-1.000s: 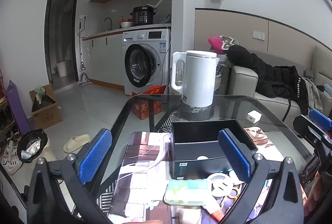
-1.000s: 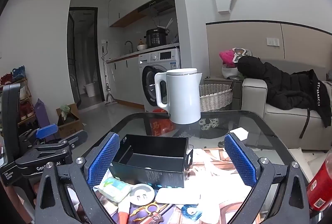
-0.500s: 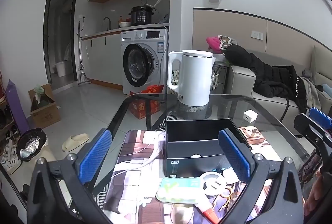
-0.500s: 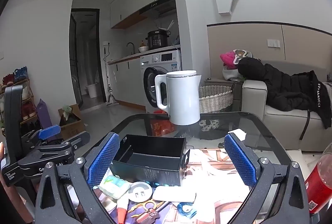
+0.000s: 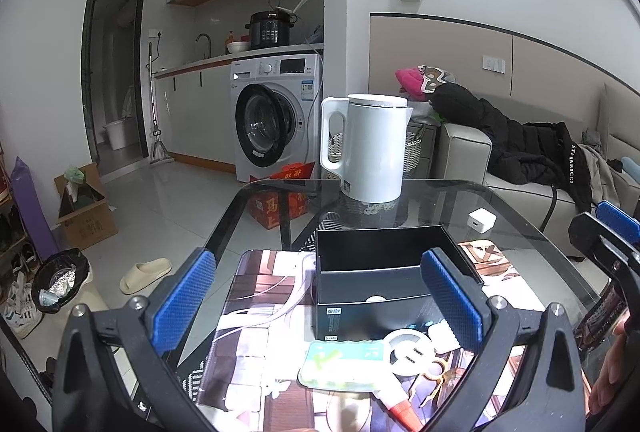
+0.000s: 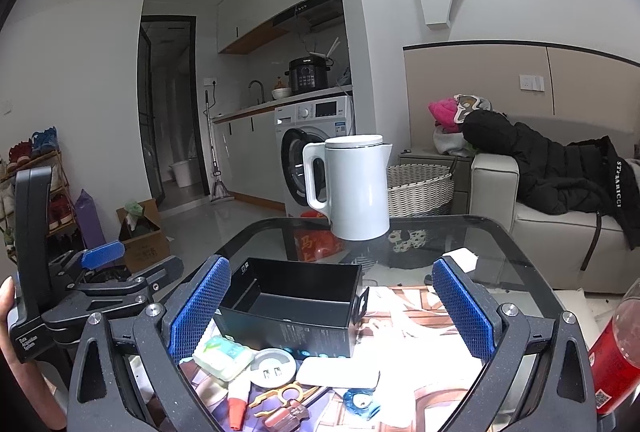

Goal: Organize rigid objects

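Note:
An open black box (image 5: pixel 384 268) (image 6: pixel 296 308) stands on a glass table. Small items lie in front of it: a pale green pack (image 5: pixel 340 362) (image 6: pixel 222 352), a white round hub (image 5: pixel 408 346) (image 6: pixel 272 372), a flat white slab (image 6: pixel 338 372), a red-tipped tube (image 6: pixel 236 402), a blue piece (image 6: pixel 360 402). My left gripper (image 5: pixel 318 298) is open and empty, held above the near items. My right gripper (image 6: pixel 330 312) is open and empty, also above them. The left gripper also shows in the right wrist view (image 6: pixel 100 260).
A white kettle (image 5: pixel 366 148) (image 6: pixel 352 186) stands at the table's far edge. A white charger cube (image 5: pixel 482 220) lies right of the box. A red bottle (image 6: pixel 616 356) stands at the near right. A sofa with a black jacket (image 5: pixel 532 152) is behind.
Both grippers have drawn back and up a little, so more of the small items in front of the box show. Nothing was gripped.

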Demonstrator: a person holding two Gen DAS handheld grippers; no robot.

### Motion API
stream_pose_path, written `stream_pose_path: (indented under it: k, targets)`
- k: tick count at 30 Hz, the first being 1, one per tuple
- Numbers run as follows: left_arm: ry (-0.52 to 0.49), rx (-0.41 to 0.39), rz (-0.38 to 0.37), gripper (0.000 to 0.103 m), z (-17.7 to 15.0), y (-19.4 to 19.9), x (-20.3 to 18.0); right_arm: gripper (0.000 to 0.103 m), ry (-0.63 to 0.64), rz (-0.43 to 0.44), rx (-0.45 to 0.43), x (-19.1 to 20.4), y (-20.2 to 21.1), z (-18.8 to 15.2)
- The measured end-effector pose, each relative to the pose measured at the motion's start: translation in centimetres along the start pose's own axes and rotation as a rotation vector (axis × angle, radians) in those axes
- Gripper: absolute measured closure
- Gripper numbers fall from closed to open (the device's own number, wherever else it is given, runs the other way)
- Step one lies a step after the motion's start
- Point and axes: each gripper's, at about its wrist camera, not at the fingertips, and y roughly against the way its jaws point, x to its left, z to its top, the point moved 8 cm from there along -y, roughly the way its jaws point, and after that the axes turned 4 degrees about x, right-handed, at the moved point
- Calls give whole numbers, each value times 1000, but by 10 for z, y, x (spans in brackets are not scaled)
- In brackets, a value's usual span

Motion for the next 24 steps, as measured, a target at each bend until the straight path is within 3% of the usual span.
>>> stream_pose_path:
  k: [16,24]
  targets:
    - [7,16,-11,0,-2,-2,-1,0,6,30,18,1,-2,-4]
    - [8,-12,-13,0,2,3,-2,0,6,31,15,1,-2,-3]
